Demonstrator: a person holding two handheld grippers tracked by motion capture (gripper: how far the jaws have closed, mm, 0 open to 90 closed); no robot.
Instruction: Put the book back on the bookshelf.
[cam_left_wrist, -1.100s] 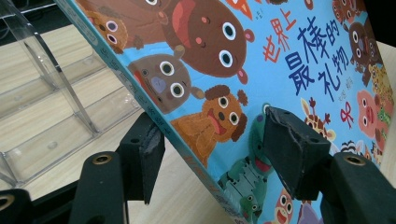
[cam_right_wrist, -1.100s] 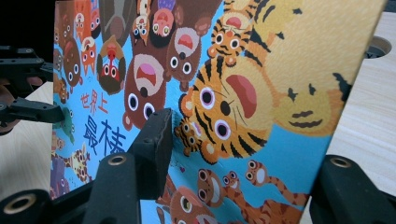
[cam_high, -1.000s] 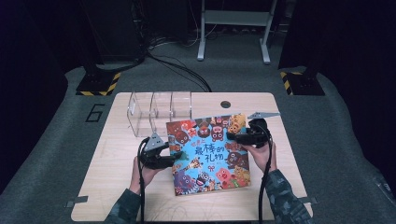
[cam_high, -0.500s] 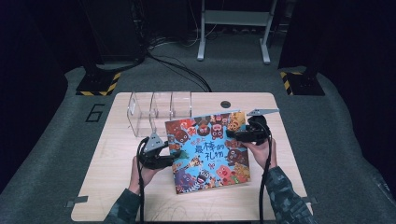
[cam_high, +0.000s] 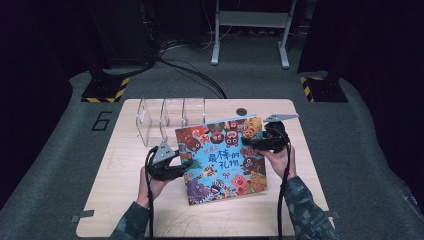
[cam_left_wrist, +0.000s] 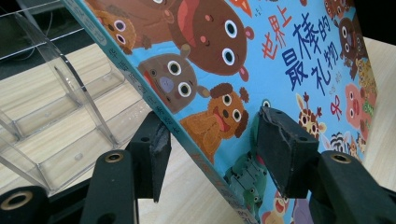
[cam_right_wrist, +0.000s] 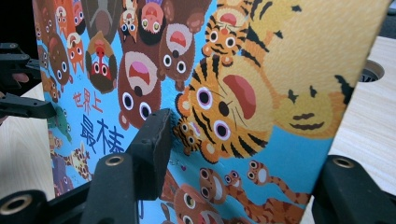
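Little has shifted over the past second: the colourful children's picture book with cartoon animals on a blue cover (cam_high: 222, 155) sits a touch higher at its far edge, and both hands keep nearly the same places at its sides.

Seen from the high view, the book is held over the middle of the pale wooden counter (cam_high: 115, 200), tilted, its far edge just beside the clear acrylic file rack with upright dividers (cam_high: 167, 120). The left gripper (cam_high: 181, 166) straddles the spine edge; in the left gripper view its jaws stand apart on either side of the book (cam_left_wrist: 261, 70), one under the spine, the other against the cover, not visibly pressed tight. The right gripper (cam_high: 252, 144) takes the opposite edge near the tiger drawing; in the right gripper view one jaw lies on the cover (cam_right_wrist: 224, 93) and the other sits behind the book, so the book lies between them, though I cannot tell whether they are clamped on it.

My reading is that the book is being raised to stand upright for slotting into the rack. Next it needs turning fully on edge, lining up with a gap between dividers, and lowering in without knocking the light rack.
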